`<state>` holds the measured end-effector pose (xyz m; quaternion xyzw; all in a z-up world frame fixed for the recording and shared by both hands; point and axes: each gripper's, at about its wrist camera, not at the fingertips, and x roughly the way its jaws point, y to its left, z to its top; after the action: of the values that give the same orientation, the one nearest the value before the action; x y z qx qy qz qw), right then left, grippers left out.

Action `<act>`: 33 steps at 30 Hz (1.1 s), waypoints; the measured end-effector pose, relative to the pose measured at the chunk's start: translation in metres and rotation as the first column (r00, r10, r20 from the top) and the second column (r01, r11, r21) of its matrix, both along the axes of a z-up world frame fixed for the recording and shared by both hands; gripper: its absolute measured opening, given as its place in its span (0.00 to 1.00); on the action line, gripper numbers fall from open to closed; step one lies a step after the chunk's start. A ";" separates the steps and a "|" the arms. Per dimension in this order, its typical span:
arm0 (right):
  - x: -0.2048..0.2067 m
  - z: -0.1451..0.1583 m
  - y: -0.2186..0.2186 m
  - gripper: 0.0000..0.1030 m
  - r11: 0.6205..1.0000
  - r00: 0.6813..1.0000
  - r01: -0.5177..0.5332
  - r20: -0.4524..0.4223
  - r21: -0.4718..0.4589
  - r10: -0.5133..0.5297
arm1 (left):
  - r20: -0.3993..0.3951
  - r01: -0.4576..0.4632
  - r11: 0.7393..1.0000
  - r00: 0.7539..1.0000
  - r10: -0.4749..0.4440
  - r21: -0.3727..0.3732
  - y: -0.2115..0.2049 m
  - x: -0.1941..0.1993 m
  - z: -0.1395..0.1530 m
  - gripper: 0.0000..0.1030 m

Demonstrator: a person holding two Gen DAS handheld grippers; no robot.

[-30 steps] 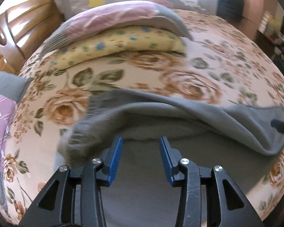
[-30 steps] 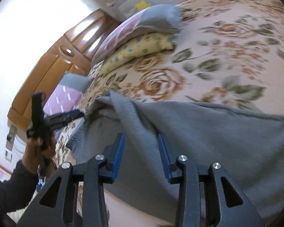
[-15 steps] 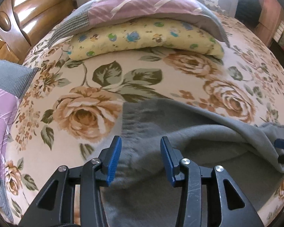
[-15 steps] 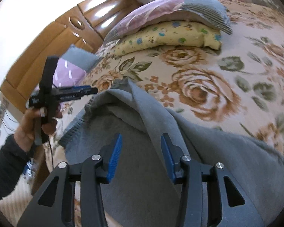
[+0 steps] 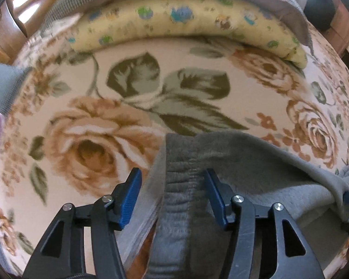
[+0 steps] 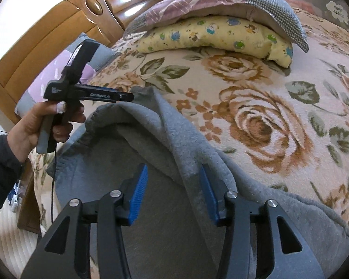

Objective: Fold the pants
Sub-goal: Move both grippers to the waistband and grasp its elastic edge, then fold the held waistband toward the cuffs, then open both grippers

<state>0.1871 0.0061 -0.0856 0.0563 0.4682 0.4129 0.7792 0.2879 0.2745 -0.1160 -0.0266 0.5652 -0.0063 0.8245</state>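
Grey fleece pants (image 5: 256,176) lie on the floral blanket, with a raised fold along their far edge (image 6: 174,130). My left gripper (image 5: 172,186) is open, and the gathered elastic waistband (image 5: 179,181) runs between its blue pads. The right wrist view shows that gripper (image 6: 125,97) at the waistband corner, held in a hand. My right gripper (image 6: 173,186) is open, its blue pads astride the raised fold of the pants. Neither gripper is closed on the cloth.
A yellow printed pillow (image 6: 221,34) lies under a pink and grey pillow (image 6: 221,4) at the head of the bed. A wooden headboard (image 6: 58,23) stands at the left. A purple and grey cushion (image 6: 46,74) lies at the left edge.
My left gripper has moved forward and down over the waistband, which now sits between its fingers. My right gripper has moved closer along the raised fold. Both stay open.
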 end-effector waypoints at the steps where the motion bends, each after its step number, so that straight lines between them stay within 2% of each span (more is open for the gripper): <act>1: 0.000 0.000 0.002 0.46 1.000 1.000 -0.001 0.004 -0.005 0.001 | -0.005 0.000 1.000 1.000 0.000 -0.012 0.000 0.002 -0.004 0.55; 2: 0.001 -0.001 0.003 0.46 1.000 1.000 -0.003 0.011 -0.009 0.003 | -0.008 0.003 1.000 1.000 -0.003 -0.014 -0.001 0.003 -0.009 0.54; 3: 0.001 -0.002 0.004 0.46 1.000 1.000 -0.002 0.016 -0.015 0.002 | -0.011 0.004 1.000 1.000 -0.004 -0.006 -0.002 0.004 -0.013 0.48; 4: 0.002 -0.002 0.004 0.45 1.000 1.000 0.000 0.017 -0.019 0.001 | -0.003 0.001 1.000 1.000 -0.001 0.006 -0.002 0.003 -0.014 0.41; 5: 0.002 -0.002 0.004 0.34 1.000 1.000 -0.002 0.015 -0.014 0.002 | 0.015 0.001 1.000 1.000 -0.001 0.001 -0.001 0.002 -0.012 0.25; 6: 0.002 -0.001 0.003 0.13 1.000 1.000 -0.004 0.011 -0.009 0.004 | 0.028 0.002 1.000 1.000 -0.001 -0.026 0.001 -0.002 -0.009 0.25; 7: 0.002 0.001 0.000 0.07 1.000 1.000 -0.002 0.009 0.002 0.002 | 0.051 -0.003 0.999 0.999 0.005 -0.036 0.003 -0.007 -0.002 0.24; 11: -0.008 0.018 -0.013 0.01 0.998 0.999 0.006 0.047 0.056 -0.008 | 0.135 0.024 0.999 0.991 -0.017 -0.048 0.009 -0.030 0.026 0.21; 14: -0.012 0.028 -0.017 0.01 0.997 0.998 0.005 0.063 0.074 -0.010 | 0.185 0.035 0.997 0.983 -0.021 -0.069 0.015 -0.050 0.048 0.20; 16: -0.012 0.028 -0.012 0.03 0.999 0.999 -0.001 0.050 0.053 -0.002 | 0.203 0.039 0.996 0.979 -0.022 -0.081 0.017 -0.062 0.059 0.20; 19: -0.018 0.022 0.004 0.21 1.000 0.999 -0.011 0.036 -0.016 0.012 | 0.214 0.038 0.996 0.977 -0.019 -0.083 0.012 -0.059 0.069 0.20; 21: -0.026 0.021 0.011 0.57 0.999 0.998 -0.013 0.054 -0.044 0.016 | 0.224 0.041 0.995 0.974 -0.020 -0.091 0.010 -0.064 0.076 0.20; 22: -0.030 0.020 0.014 0.63 0.997 0.997 -0.006 0.081 -0.074 0.012 | 0.232 0.045 0.994 0.973 -0.022 -0.096 0.009 -0.066 0.080 0.20; 25: -0.037 0.016 0.022 0.63 0.976 0.976 0.067 0.215 -0.206 -0.022 | 0.251 0.057 0.993 0.968 -0.030 -0.100 0.008 -0.073 0.089 0.20; 26: -0.037 0.013 0.023 0.60 0.966 0.970 0.086 0.241 -0.243 -0.026 | 0.260 0.065 0.993 0.965 -0.038 -0.098 0.006 -0.079 0.094 0.20; 27: -0.034 0.008 0.023 0.39 0.962 0.969 0.087 0.246 -0.258 -0.021 | 0.266 0.070 0.993 0.963 -0.042 -0.096 0.006 -0.083 0.096 0.19; 29: -0.028 0.000 0.016 0.06 0.964 0.982 0.077 0.188 -0.254 -0.029 | 0.280 0.079 0.992 0.959 -0.049 -0.095 0.006 -0.094 0.102 0.19; 31: -0.027 0.002 0.002 0.02 0.978 0.987 0.080 0.152 -0.195 -0.050 | 0.294 0.091 0.991 0.954 -0.058 -0.099 0.006 -0.108 0.107 0.18; 33: -0.034 0.011 -0.009 0.00 0.984 0.985 0.091 0.159 -0.152 -0.067 | 0.306 0.100 0.990 0.950 -0.066 -0.099 0.006 -0.121 0.111 0.17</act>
<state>0.1533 -0.0029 -0.0741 -0.0191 0.4358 0.3464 0.8305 0.1672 0.2808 -0.0049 -0.0481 0.4320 -0.0770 0.8973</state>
